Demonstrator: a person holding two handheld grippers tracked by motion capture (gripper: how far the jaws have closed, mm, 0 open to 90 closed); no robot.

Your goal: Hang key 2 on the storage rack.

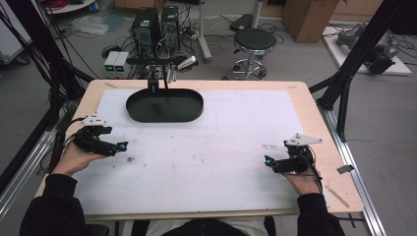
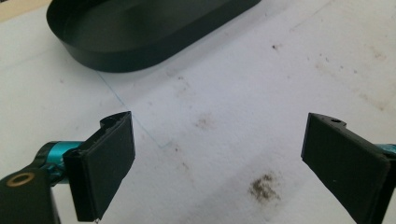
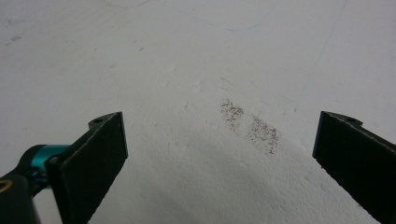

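A black oval tray lies on the white mat at the back, left of centre; its near wall fills the top left of the left gripper view. My left gripper rests low at the mat's left side, held by a hand, jaws wide apart with nothing between them. At the right side of the mat my right gripper is also open and empty, its jaws spread over bare mat. Both point inward toward the middle.
The white mat covers most of the wooden table and carries small dark stains. Behind the tray stands a black clamp stand. Beyond the table are a stool, computer towers and cables on the floor.
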